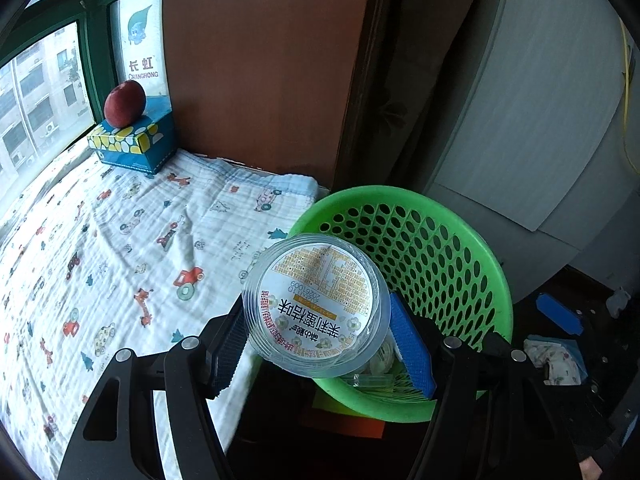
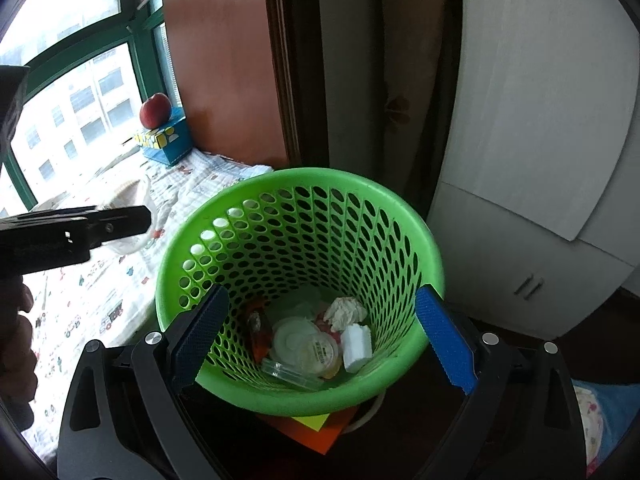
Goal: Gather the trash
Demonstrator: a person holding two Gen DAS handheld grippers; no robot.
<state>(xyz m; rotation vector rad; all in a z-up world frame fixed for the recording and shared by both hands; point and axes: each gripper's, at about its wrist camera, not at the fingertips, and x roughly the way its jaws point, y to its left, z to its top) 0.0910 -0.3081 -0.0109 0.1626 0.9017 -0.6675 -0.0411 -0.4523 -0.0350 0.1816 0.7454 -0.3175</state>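
Note:
My left gripper (image 1: 320, 344) is shut on a clear plastic cup (image 1: 318, 306) with a printed label lid, held at the near left rim of the green perforated trash basket (image 1: 448, 248). In the right wrist view the same basket (image 2: 304, 232) sits below my right gripper (image 2: 320, 332), which is open and empty over its near rim. The basket holds a crumpled tissue (image 2: 345, 312), a white foam block (image 2: 357, 347), a lidded cup (image 2: 316, 354) and other scraps. The left gripper (image 2: 132, 220) also shows at the left, with the cup partly hidden behind it.
A bed with a cartoon-print cover (image 1: 120, 248) lies left of the basket. A blue tissue box (image 1: 134, 146) with a red apple (image 1: 125, 104) on it stands by the window. A brown wooden panel (image 1: 260, 60) and a white cabinet (image 2: 540, 160) stand behind.

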